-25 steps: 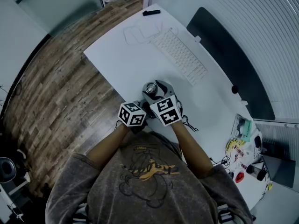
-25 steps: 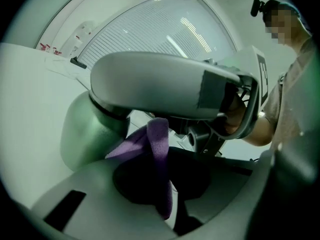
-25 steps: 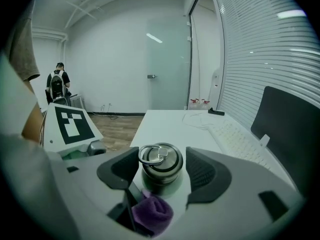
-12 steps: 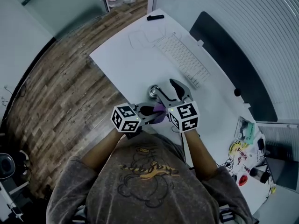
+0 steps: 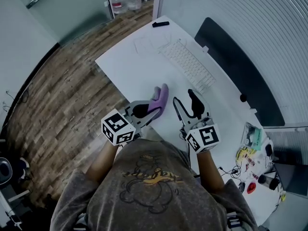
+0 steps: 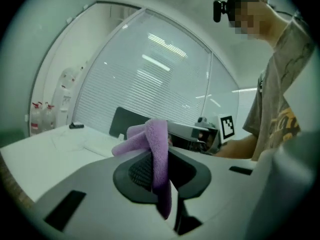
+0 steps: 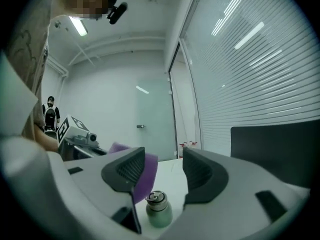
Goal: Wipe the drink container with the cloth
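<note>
**Head view.** The left gripper sits left of centre, angled up and to the right over the white desk. A purple cloth is clamped in its tips and sticks out past them. The right gripper is just right of it and points towards the top of the frame, with its two dark jaws standing apart. Both forearms reach forward from the torso at the bottom of the frame, elbows tucked in. The keyboard and the dark monitor lie further up and to the right. The bottle is not plainly visible from here.

**Left gripper view.** The jaws are closed tight on the cloth. It is pinched between the dark pads at frame centre, one end flopping up and left and the other hanging down. The left gripper is raised and roughly level. The cloth touches nothing else.

**Right gripper view.** The right gripper has its jaws closing, but they are well apart and nothing is pressed between the pads. Low in the gap and beyond the tips, a small metal bottle with a ring-topped cap stands upright on the desk, untouched. The cloth shows behind the left-hand jaw, above the bottle and apart from it.

**Progress.** I judge that no wiping is going on now, since the cloth is lifted clear and the bottle stands free. The pictures cannot show whether the bottle is already clean. If wiping remains, the bottle needs steadying and the cloth must be brought down onto it.
</note>
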`<state>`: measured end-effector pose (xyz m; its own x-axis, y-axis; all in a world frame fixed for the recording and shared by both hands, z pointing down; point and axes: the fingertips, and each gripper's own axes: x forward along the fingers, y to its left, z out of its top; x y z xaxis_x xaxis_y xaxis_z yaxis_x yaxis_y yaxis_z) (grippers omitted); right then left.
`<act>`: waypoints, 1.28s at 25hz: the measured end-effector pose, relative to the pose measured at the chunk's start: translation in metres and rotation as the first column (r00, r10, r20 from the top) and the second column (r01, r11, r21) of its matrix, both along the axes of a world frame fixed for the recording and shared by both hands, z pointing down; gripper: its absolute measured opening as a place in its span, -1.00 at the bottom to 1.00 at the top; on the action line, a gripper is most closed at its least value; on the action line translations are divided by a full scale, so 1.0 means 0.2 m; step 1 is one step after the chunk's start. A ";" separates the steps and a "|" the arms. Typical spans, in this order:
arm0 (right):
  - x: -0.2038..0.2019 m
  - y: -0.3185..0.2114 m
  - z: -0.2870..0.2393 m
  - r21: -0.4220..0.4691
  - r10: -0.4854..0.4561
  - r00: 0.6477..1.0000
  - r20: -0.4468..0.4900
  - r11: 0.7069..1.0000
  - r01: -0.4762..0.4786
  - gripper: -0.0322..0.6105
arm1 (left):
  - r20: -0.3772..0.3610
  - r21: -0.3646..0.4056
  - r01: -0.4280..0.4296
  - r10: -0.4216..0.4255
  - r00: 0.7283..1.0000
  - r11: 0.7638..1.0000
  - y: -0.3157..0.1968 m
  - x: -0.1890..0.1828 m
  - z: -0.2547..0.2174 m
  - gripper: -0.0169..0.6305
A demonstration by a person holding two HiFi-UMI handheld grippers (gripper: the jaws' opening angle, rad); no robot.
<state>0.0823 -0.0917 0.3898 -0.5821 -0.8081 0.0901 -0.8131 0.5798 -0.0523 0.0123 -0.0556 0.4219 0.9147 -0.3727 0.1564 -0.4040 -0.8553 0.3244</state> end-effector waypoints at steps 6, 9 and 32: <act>0.01 0.08 0.13 0.015 0.084 0.996 0.006 0.996 -0.084 -0.59 | -0.006 0.160 0.257 -0.259 0.966 0.953 -0.08 -0.15 -0.04 -0.79; 0.02 0.10 0.18 0.010 0.134 0.991 0.002 0.991 -0.134 -0.84 | -0.015 0.178 0.321 -0.323 0.946 0.930 -0.08 -0.21 -0.02 -0.79; 0.09 0.07 0.40 -0.102 0.171 0.985 -0.011 0.980 -0.171 -0.89 | -0.050 0.103 0.471 -0.468 0.882 0.876 -0.16 -0.33 0.13 -0.79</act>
<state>0.1012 -0.0784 0.4693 -0.4357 -0.8822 0.1784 -0.9000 0.4239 -0.1017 -0.0532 -0.0881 0.4475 0.6305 -0.7729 0.0712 -0.7608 -0.5972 0.2541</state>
